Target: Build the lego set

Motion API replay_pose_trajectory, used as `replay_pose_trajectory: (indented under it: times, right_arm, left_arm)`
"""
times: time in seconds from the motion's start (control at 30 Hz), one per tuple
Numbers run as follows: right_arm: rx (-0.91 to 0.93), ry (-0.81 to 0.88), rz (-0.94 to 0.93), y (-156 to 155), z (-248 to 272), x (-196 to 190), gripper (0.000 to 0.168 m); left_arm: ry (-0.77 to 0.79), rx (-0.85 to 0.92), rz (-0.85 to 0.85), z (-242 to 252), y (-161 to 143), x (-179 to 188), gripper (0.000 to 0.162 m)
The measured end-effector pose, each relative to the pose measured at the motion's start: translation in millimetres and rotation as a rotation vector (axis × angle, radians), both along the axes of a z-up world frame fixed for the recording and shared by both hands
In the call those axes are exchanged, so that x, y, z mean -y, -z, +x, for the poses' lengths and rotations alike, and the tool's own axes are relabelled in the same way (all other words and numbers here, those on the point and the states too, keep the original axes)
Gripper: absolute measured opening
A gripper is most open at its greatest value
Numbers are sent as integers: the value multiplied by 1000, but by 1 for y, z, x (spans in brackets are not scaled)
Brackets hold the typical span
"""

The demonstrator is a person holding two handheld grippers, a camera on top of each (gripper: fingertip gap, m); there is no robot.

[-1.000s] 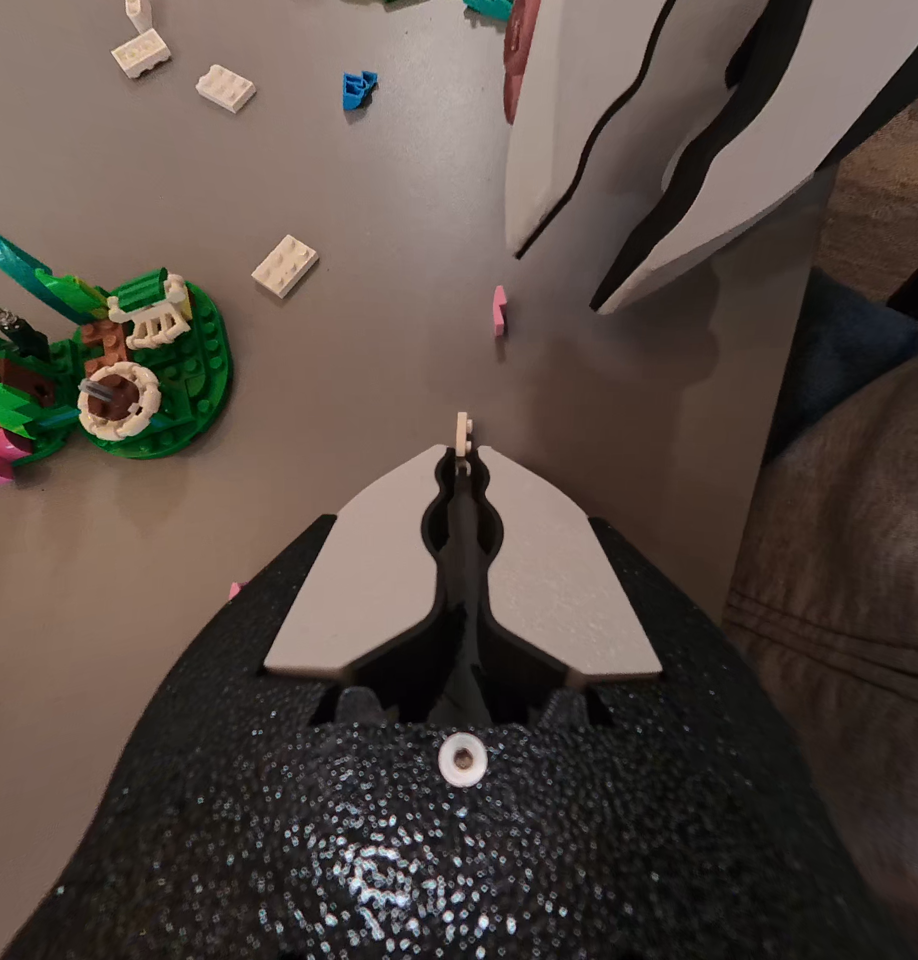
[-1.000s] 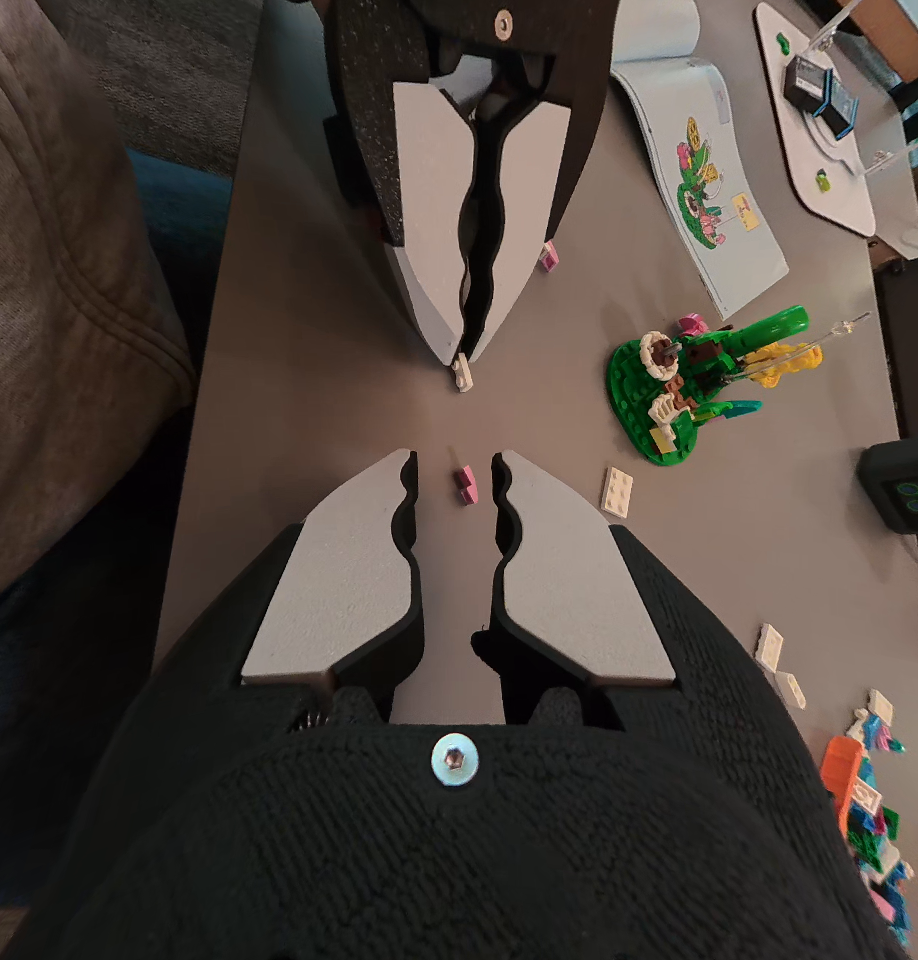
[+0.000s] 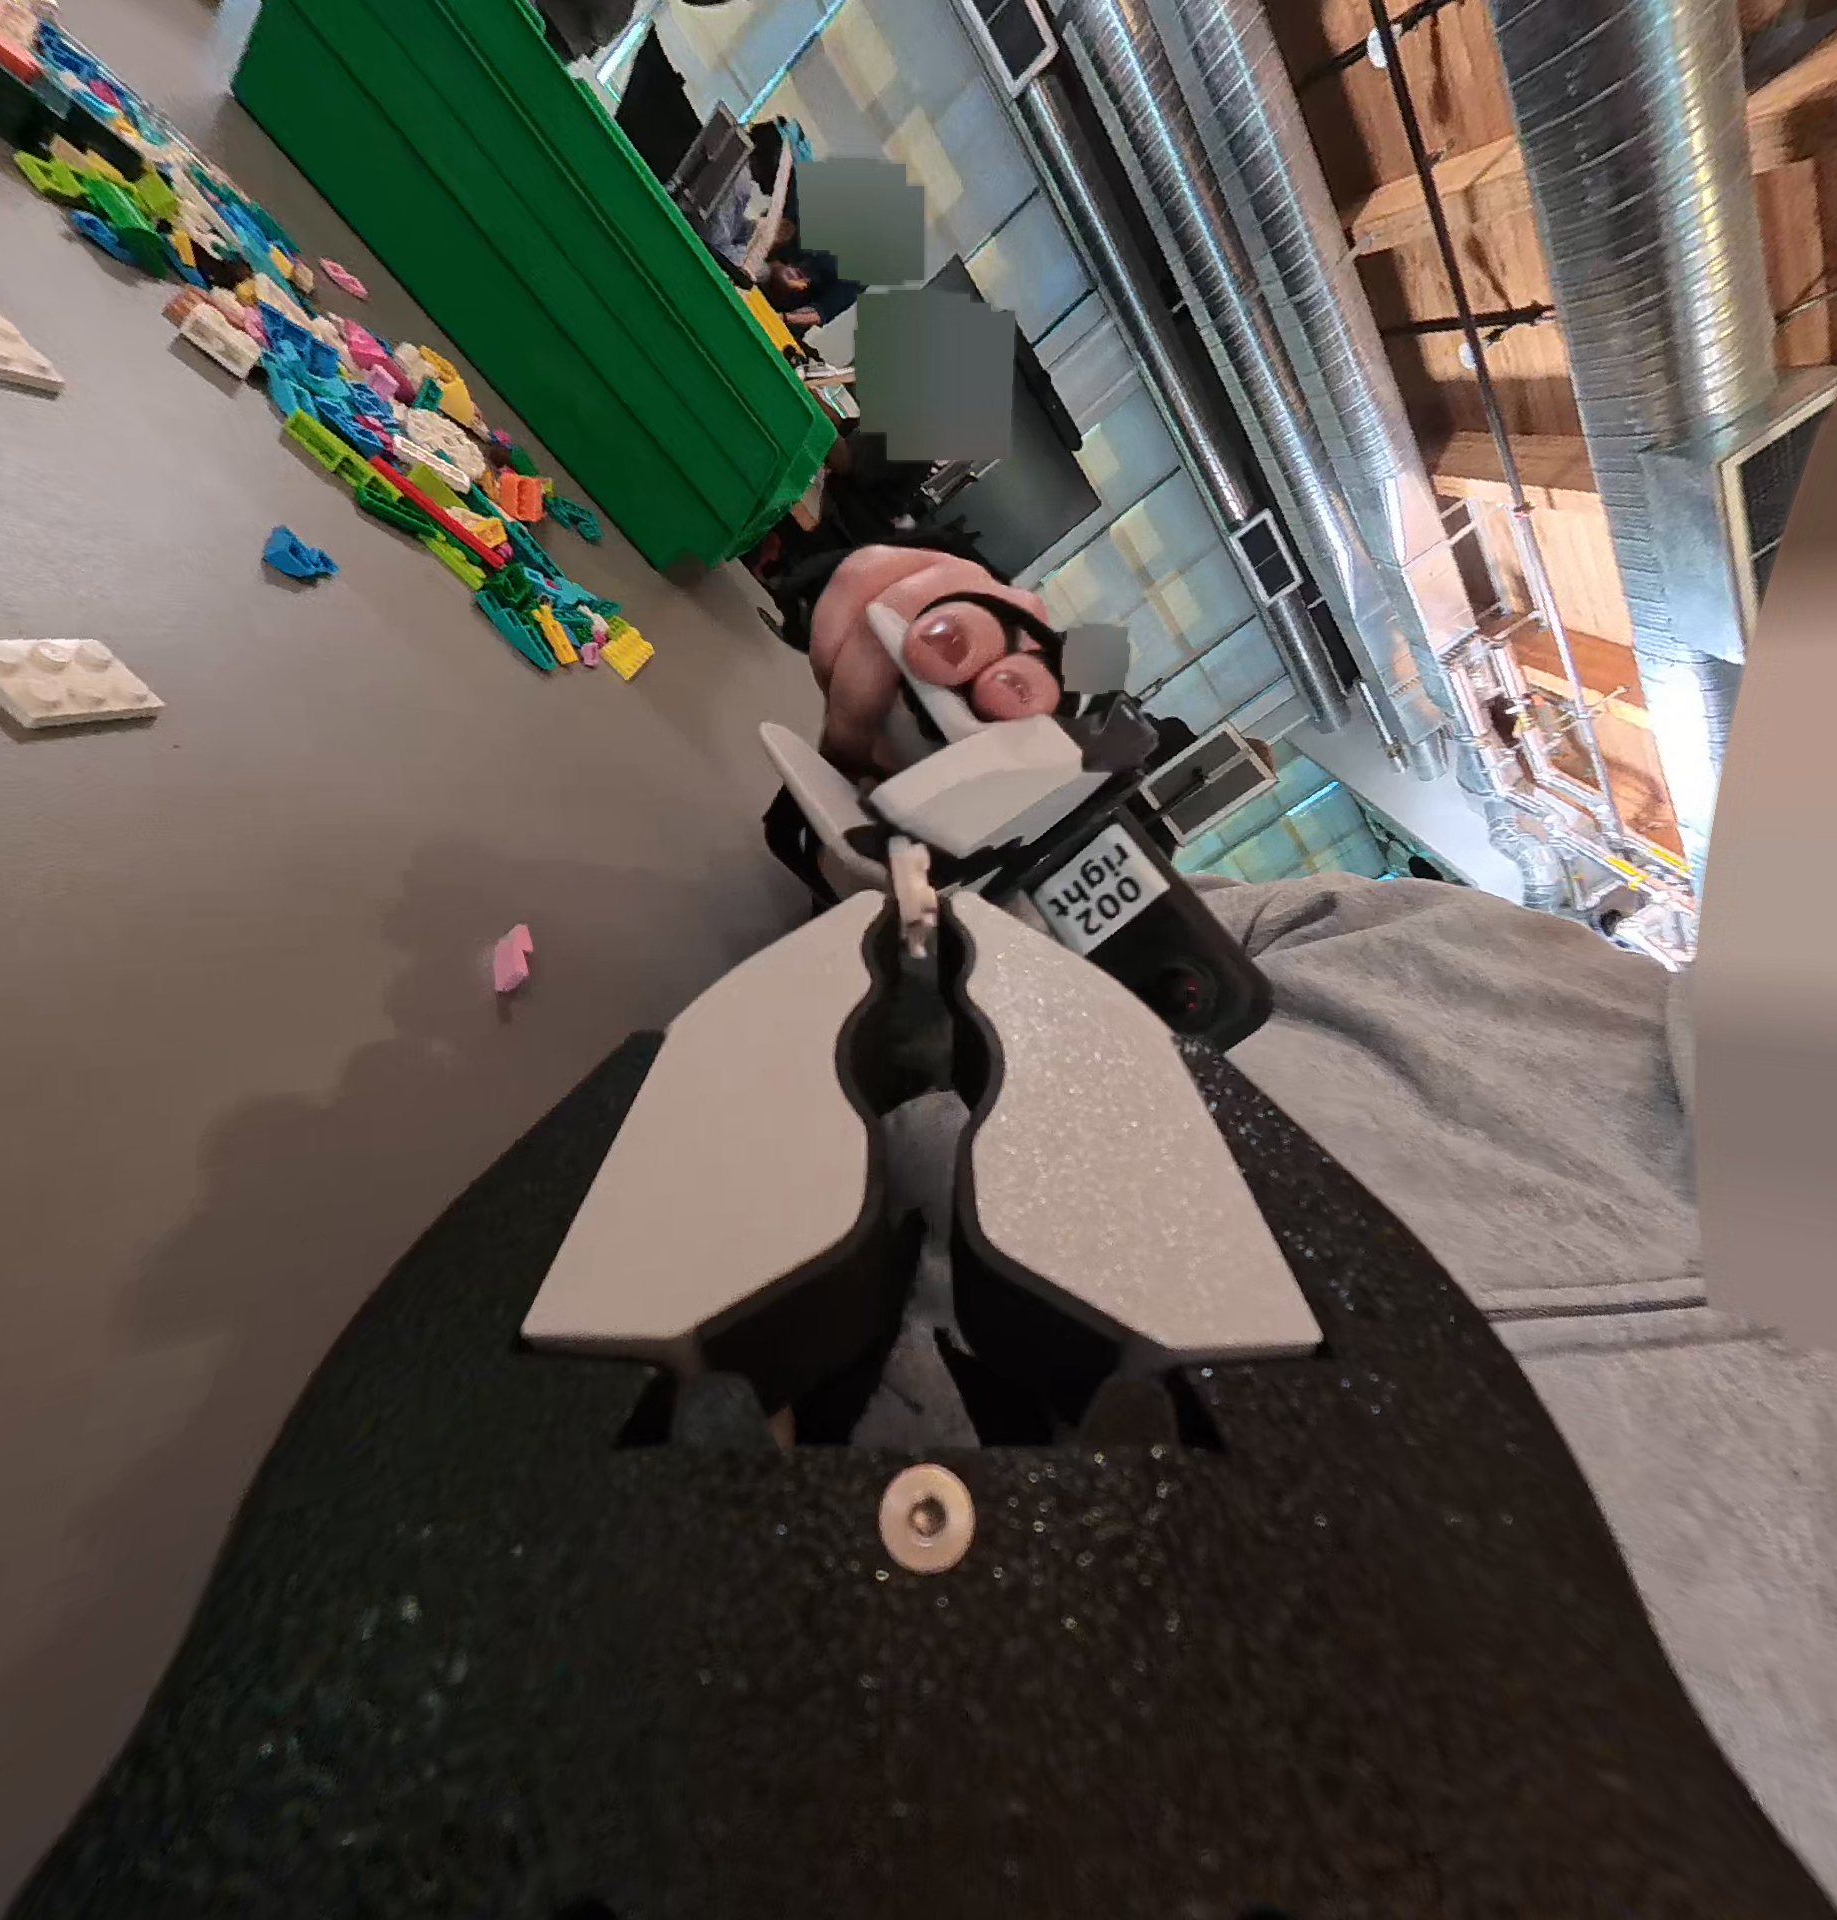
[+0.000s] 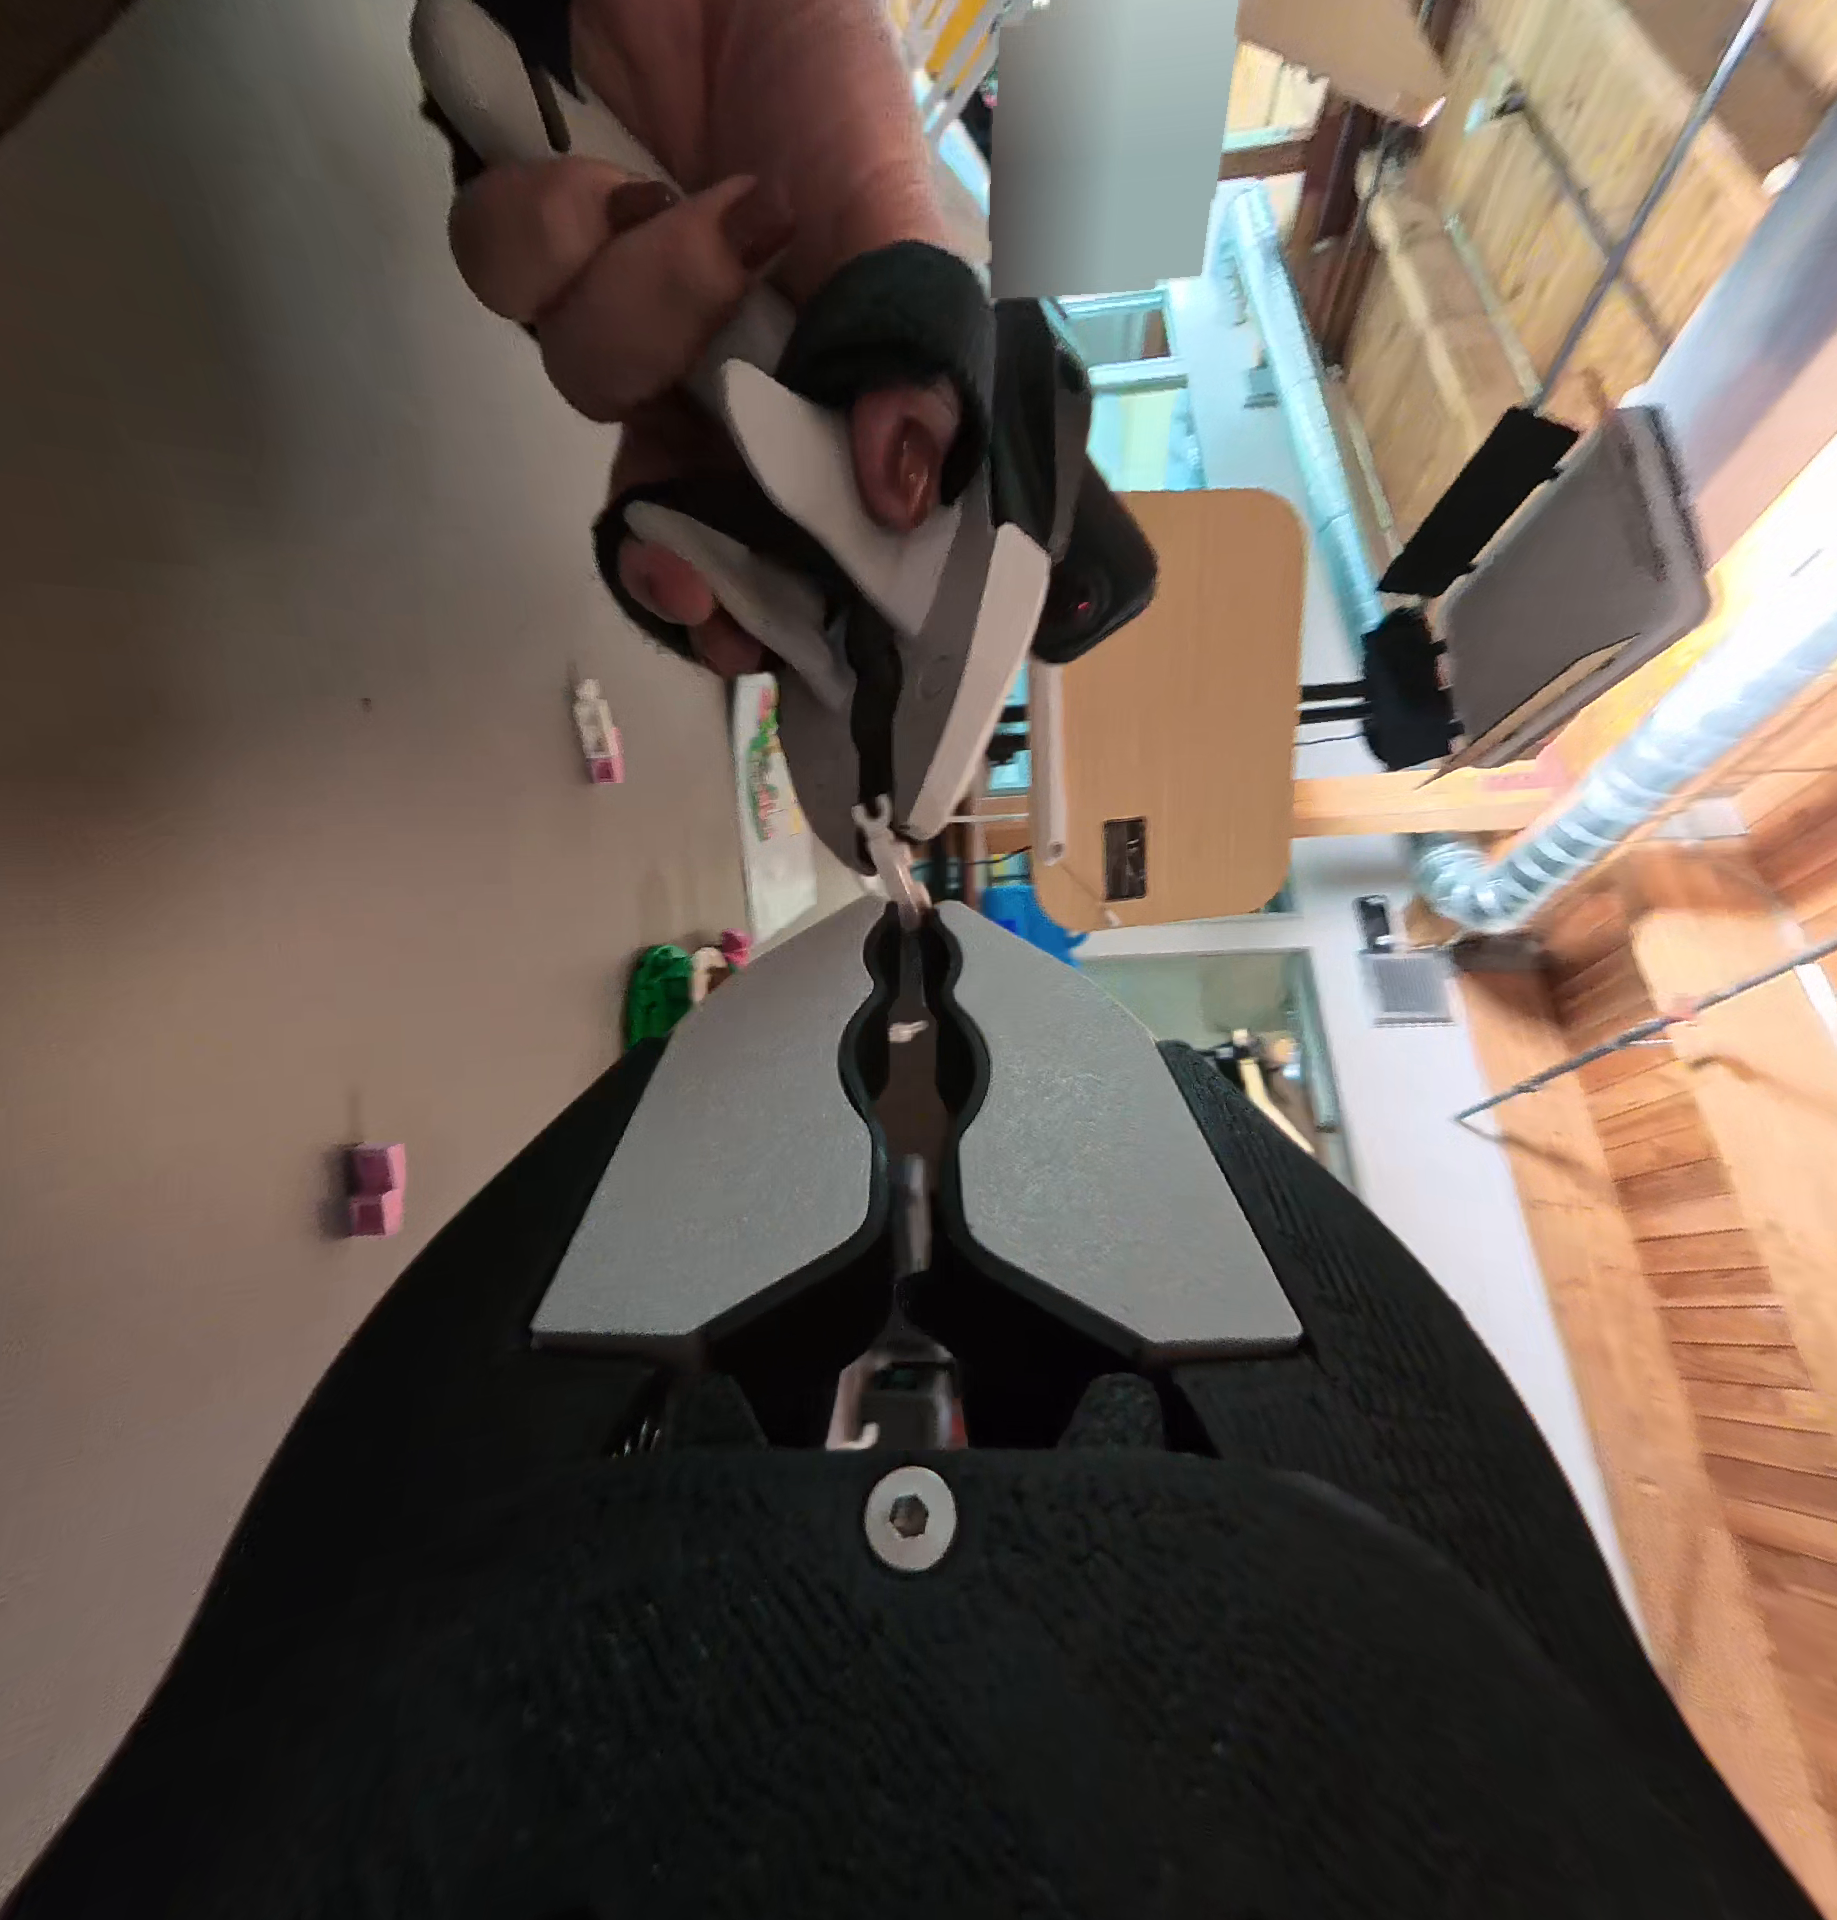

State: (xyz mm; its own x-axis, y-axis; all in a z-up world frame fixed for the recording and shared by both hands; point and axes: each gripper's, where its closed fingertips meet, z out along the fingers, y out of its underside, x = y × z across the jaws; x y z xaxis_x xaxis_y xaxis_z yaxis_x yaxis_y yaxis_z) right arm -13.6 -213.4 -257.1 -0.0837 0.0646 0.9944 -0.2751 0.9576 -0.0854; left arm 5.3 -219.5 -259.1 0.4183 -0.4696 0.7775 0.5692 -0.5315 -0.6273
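Both claws meet tip to tip above the surface (image 3: 270, 1039): left claw (image 3: 919, 914) pinches a white piece (image 3: 909, 883), right claw (image 4: 906, 912) clamps its far end. With such slim holds, a twist could drop it at nine o'clock, near the pink brick (image 3: 512, 957).

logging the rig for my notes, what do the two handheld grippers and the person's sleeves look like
Both grippers, left gripper and right gripper, have flat light grey fingers with wavy black inner edges, on a speckled black body with a silver screw. Seen from outside, each has white handles, a black finger loop and a small black camera. The sleeve is grey fabric.
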Motion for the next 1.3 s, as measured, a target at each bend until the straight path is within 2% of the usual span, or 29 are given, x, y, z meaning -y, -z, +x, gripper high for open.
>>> replay_pose_trajectory:
  times: [0.1, 0.23, 0.37, 0.43, 0.57, 0.67, 0.83, 0.97, 1.07, 1.23, 1.3]
  right_arm:
    - [117, 31, -82, 12, 0, -5, 1]
    - [303, 110, -158, 30, -2, -15, 1]
    - [474, 215, -210, 49, -3, -24, 1]
    - [563, 273, -226, 59, -1, -29, 1]
    - [670, 304, -250, 70, 6, -28, 1]
    - [705, 297, -270, 71, 10, -24, 1]
    - [747, 307, -283, 76, 12, -25, 1]
    - [777, 310, -294, 80, 13, -24, 1]
    - [794, 307, -301, 81, 14, -23, 1]
    - [813, 303, -327, 82, 15, -22, 1]
    - [825, 301, -336, 82, 16, -21, 1]
  left_arm:
    - [-63, -111, 0, -5, 8, -3, 22]
    - [-173, -497, 24, -15, 32, -6, 35]
    - [-251, -1015, 187, -18, 42, -9, 20]
    - [-255, -1176, 269, -12, 43, -11, 16]
    - [-258, -1314, 310, -11, 48, -15, 21]
    - [-219, -1391, 317, -8, 56, -14, 14]
    - [-215, -1422, 319, -8, 59, -15, 9]
    - [-196, -1452, 312, -6, 63, -15, 13]
    - [-163, -1451, 298, -2, 68, -15, 23]
    - [-167, -1439, 305, -1, 67, -16, 5]
    - [-153, -1419, 292, 1, 69, -15, 5]
